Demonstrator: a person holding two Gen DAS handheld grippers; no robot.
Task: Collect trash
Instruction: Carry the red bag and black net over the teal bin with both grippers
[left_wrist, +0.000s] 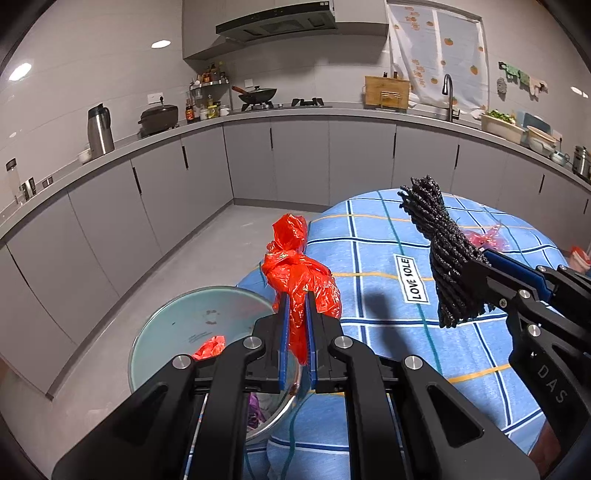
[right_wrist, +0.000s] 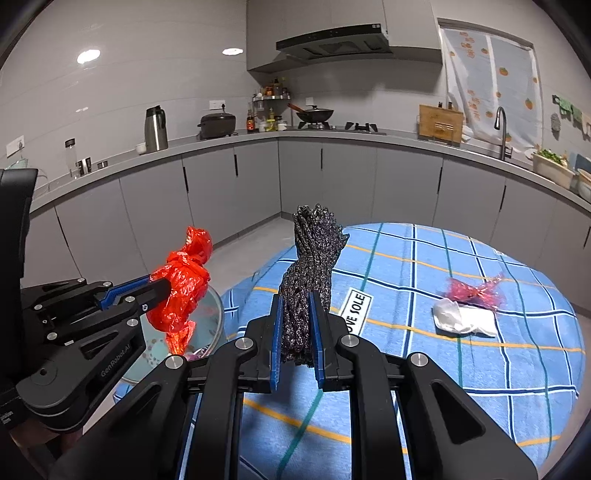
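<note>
Plastic, thin and crinkly, fills my left gripper (left_wrist: 295, 314): a bright red bag (left_wrist: 299, 273), scrunched into a knotted, glossy lump, is pinched between the blue ribbed pads with the jaws drawn nearly together on it. I hold it up in the air just over the near edge of a round basin (left_wrist: 155, 332), whose pale, smooth inside shows specks and another scrap of red plastic (left_wrist: 209, 347). From my right wrist view the same bag (right_wrist: 183, 284) hangs off the left gripper (right_wrist: 162, 286) above the basin's shiny metal rim (right_wrist: 220, 306).

My right gripper (right_wrist: 297, 325) has its jaws closed narrowly on a bundle of dark cord (right_wrist: 314, 258), speckled black and grey, twisted like rope and standing upright out of the pads, frayed loops at the top. In the left wrist view that bundle (left_wrist: 443, 251) sticks out of the right gripper (left_wrist: 476, 273), raised above the table.

The table (right_wrist: 424, 369) is round under a blue checked cloth with yellow, white and teal lines and a white label reading LOVE SOLE (left_wrist: 413, 280). Lying on the cloth, well apart from both grippers, are a crumpled pink wrapper (right_wrist: 476, 290), translucent and sparkly, and touching it a soft white wad (right_wrist: 463, 317), paper or cloth I cannot tell.
</note>
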